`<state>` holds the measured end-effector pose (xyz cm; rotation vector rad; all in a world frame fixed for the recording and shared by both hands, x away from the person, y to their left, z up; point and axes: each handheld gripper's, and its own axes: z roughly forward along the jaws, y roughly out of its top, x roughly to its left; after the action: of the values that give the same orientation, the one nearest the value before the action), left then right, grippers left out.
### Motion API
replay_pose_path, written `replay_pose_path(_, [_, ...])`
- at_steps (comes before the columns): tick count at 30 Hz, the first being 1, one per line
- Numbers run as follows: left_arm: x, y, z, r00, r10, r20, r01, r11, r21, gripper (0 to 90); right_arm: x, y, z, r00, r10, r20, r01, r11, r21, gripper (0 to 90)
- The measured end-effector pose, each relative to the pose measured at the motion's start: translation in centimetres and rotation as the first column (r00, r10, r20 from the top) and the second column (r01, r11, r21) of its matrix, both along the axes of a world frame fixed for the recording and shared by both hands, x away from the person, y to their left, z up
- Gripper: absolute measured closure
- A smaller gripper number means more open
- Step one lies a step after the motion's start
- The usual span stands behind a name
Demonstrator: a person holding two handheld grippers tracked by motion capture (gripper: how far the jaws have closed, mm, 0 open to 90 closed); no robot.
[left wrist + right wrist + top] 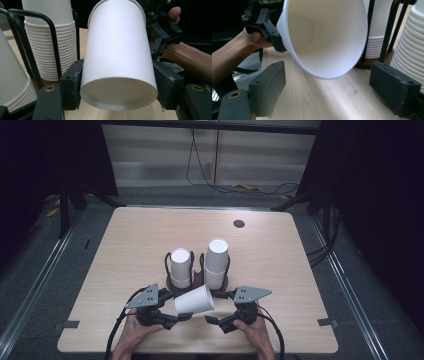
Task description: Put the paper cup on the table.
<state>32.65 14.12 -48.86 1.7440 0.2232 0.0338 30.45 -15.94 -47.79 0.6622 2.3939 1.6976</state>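
A white paper cup [194, 300] lies on its side just above the table, and my left gripper [181, 309] is shut on it near its base. In the left gripper view the two black pads [72, 85] press the cup [117, 62] from both sides. The cup's open mouth [324, 37] faces my right gripper [332, 87], whose jaws stand wide apart below the rim without touching it. From above, the right gripper [216, 307] sits just right of the cup. A hand holds each gripper.
Two stacks of white cups [180, 267] [217, 262] stand in black wire holders just behind the grippers, at the middle of the wooden table [280, 260]. A small dark round hole [239, 223] marks the far side. Cables trail off the near edge.
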Motion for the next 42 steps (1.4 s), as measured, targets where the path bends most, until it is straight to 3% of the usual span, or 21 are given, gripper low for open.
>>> replay_pose_path(20, [-0.2, -0.4, 0.0, 0.9995, -0.031, 0.009, 0.031, 0.9995, 0.011, 33.7, 1.1, 1.7, 1.0, 0.9969, 0.079, -0.007, -0.078, 0.996, 0.034, 12.9])
replay_pose_path(33, [0.2, -0.7, 0.3, 0.9982, -0.06, 0.007, 0.06, 0.9971, 0.047, 32.4, 1.4, 0.9, 1.3, 0.994, 0.107, -0.025, -0.104, 0.99, 0.095, 19.5])
replay_pose_path(42, [0.5, -1.0, 0.4, 0.9994, -0.035, 0.003, 0.035, 0.998, 0.053, 26.7, 1.3, 0.7, 1.4, 0.9949, 0.098, -0.023, -0.095, 0.99, 0.101, 22.1])
